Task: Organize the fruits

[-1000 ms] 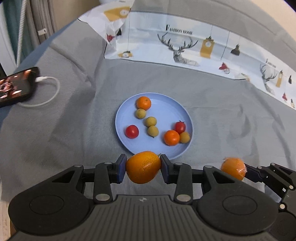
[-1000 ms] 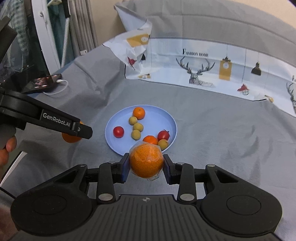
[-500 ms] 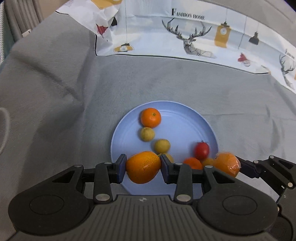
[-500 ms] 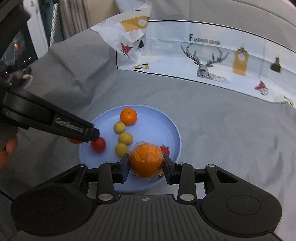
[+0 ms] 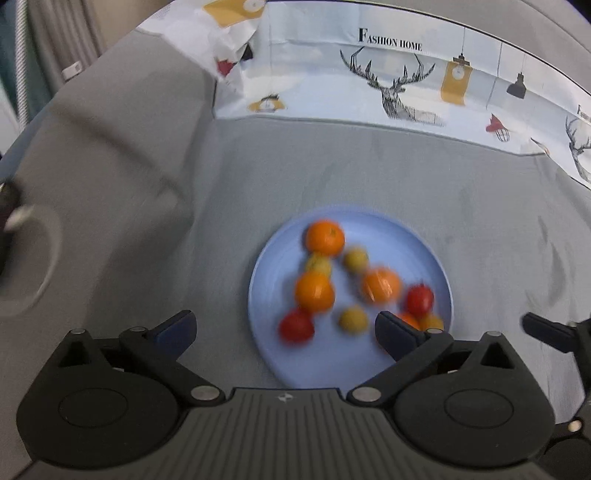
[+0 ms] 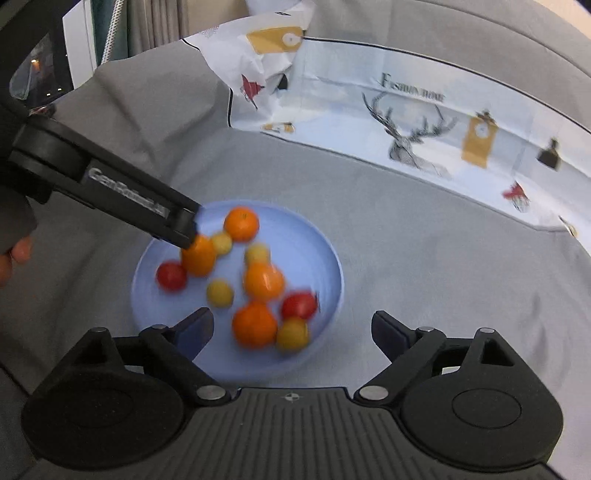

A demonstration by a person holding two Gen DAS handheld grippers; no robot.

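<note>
A light blue plate [image 5: 436,273] [image 6: 325,258] on the grey cloth holds several oranges, red tomatoes and small yellow fruits, all blurred. My left gripper [image 5: 286,326] is open and empty above the plate's near edge; the orange [image 5: 314,291] lies on the plate ahead of it. My right gripper [image 6: 291,326] is open and empty over the plate's near side; the wrapped orange [image 6: 263,280] lies on the plate. In the right wrist view the left gripper's finger [image 6: 177,221] sits over the plate's left side.
A white printed cloth with deer and "Fashion Home" text [image 5: 388,74] lies at the back. A white cable loop [image 5: 33,258] lies at the far left. Curtains [image 6: 147,29] hang behind. The right gripper's finger [image 5: 546,334] shows at the left view's right edge.
Both grippers have opened and dropped their oranges onto the plate. The fruits on the plate are shifting, blurred by motion.
</note>
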